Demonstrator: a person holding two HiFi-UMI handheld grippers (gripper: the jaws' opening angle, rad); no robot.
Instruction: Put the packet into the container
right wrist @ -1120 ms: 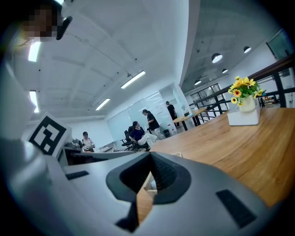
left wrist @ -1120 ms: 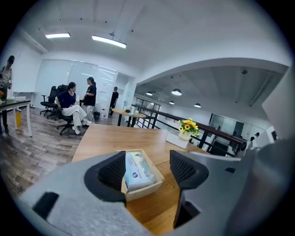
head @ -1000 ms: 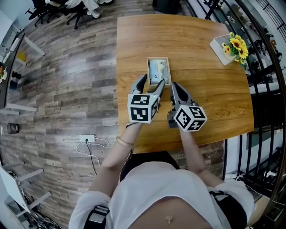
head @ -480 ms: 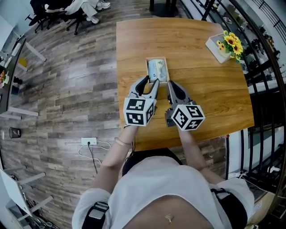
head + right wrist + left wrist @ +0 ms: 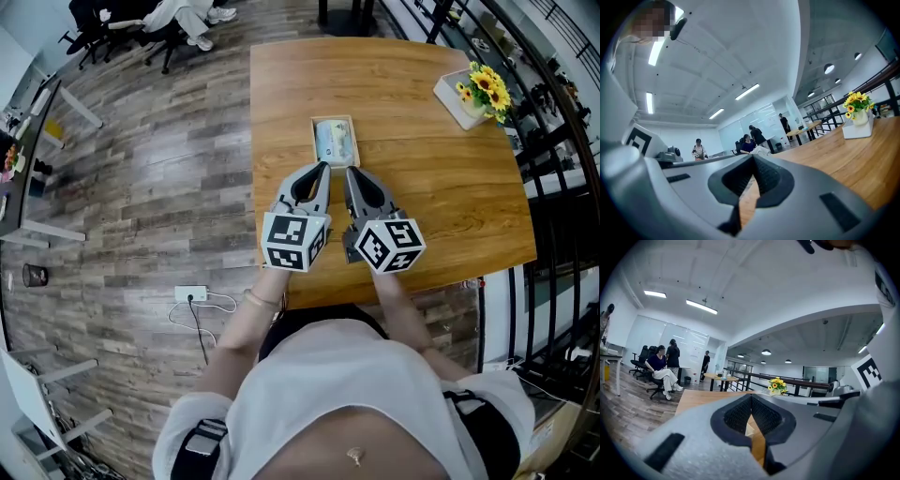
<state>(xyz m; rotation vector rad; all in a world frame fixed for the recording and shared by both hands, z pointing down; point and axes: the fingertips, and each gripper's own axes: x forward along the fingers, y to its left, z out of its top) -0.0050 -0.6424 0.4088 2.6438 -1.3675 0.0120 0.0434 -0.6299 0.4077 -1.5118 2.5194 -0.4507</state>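
My left gripper has its dark ribbed jaws pressed tip to tip with nothing between them. The right gripper is just beside it, likewise pinched together and empty. Both hover over the middle of the light wooden table, on the side towards its near edge. Just beyond their tips sits the small open rectangular wooden container, and the pale blue-white soft packet lies inside it, so I judge the placing done. The packet looks light, limp and probably slick-skinned. If it needs reseating, I would pinch it across a short end seam, gently, rather than squeeze its belly. A white square pot of yellow sunflowers stands well apart at the table's far right corner.
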